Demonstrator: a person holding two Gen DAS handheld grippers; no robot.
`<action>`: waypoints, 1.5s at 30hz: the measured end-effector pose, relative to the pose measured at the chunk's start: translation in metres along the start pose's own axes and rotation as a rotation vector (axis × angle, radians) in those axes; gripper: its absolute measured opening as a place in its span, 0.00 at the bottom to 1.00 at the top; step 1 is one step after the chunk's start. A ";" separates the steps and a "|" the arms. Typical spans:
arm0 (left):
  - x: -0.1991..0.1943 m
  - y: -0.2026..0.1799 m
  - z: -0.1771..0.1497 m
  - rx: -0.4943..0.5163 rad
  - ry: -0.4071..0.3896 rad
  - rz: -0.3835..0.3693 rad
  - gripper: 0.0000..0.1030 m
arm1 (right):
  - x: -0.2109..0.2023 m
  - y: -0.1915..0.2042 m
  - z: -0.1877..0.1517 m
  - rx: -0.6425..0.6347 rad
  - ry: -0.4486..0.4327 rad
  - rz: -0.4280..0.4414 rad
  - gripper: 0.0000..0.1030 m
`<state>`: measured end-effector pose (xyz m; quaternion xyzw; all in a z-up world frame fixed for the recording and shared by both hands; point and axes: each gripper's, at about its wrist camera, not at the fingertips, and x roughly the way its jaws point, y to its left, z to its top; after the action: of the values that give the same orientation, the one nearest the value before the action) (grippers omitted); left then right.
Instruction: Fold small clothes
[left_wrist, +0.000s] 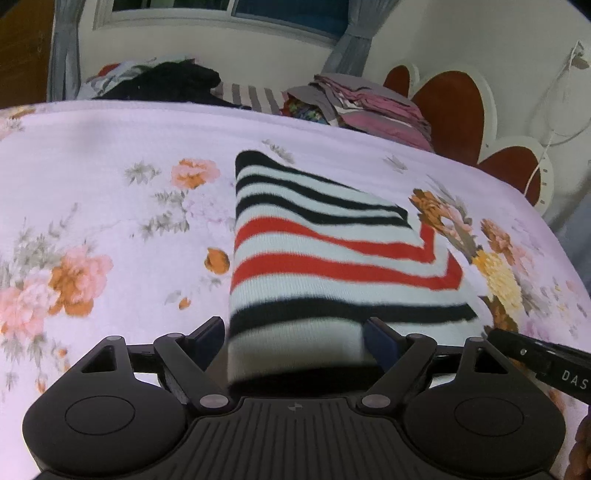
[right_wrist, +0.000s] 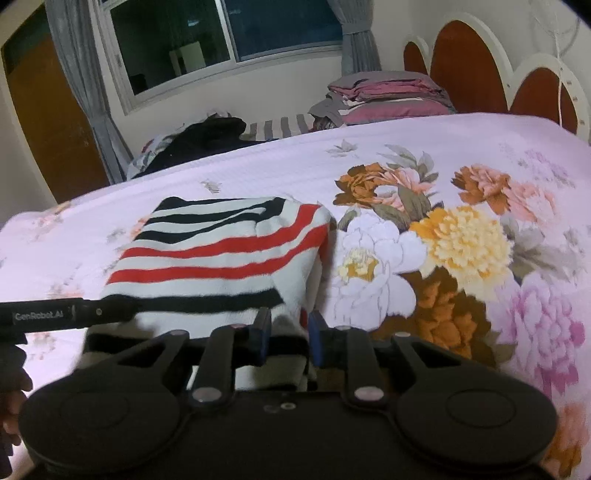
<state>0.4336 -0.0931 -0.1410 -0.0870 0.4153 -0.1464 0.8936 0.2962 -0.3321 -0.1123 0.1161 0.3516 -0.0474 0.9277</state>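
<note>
A small striped garment (left_wrist: 317, 258), white with black and red stripes, lies partly folded on the floral bedspread (left_wrist: 110, 184). My left gripper (left_wrist: 295, 336) is wide open, its fingers either side of the garment's near white hem, which lies between the jaws. In the right wrist view the same garment (right_wrist: 221, 254) lies left of centre. My right gripper (right_wrist: 286, 332) is narrowly spread with the garment's near right corner between its blue pads (right_wrist: 264, 328); the cloth looks pinched. Each gripper's body shows at the edge of the other's view.
At the far side of the bed lie a dark heap of clothes (left_wrist: 166, 83) and a stack of folded pink and grey clothes (left_wrist: 369, 103). A red and white headboard (left_wrist: 461, 110) stands at the right. A window with grey curtains (right_wrist: 221, 37) is behind.
</note>
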 end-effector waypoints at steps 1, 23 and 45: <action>-0.002 0.001 -0.004 -0.005 0.005 -0.007 0.80 | -0.003 -0.001 -0.003 0.010 0.001 0.005 0.24; -0.006 0.024 -0.020 0.029 0.097 -0.111 0.81 | -0.021 -0.001 -0.028 0.165 0.036 -0.064 0.42; 0.062 0.008 0.036 -0.056 0.135 -0.081 0.93 | 0.094 -0.049 0.042 0.242 0.187 0.178 0.66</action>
<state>0.5007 -0.1048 -0.1645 -0.1188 0.4745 -0.1764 0.8542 0.3854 -0.3910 -0.1535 0.2613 0.4166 0.0041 0.8707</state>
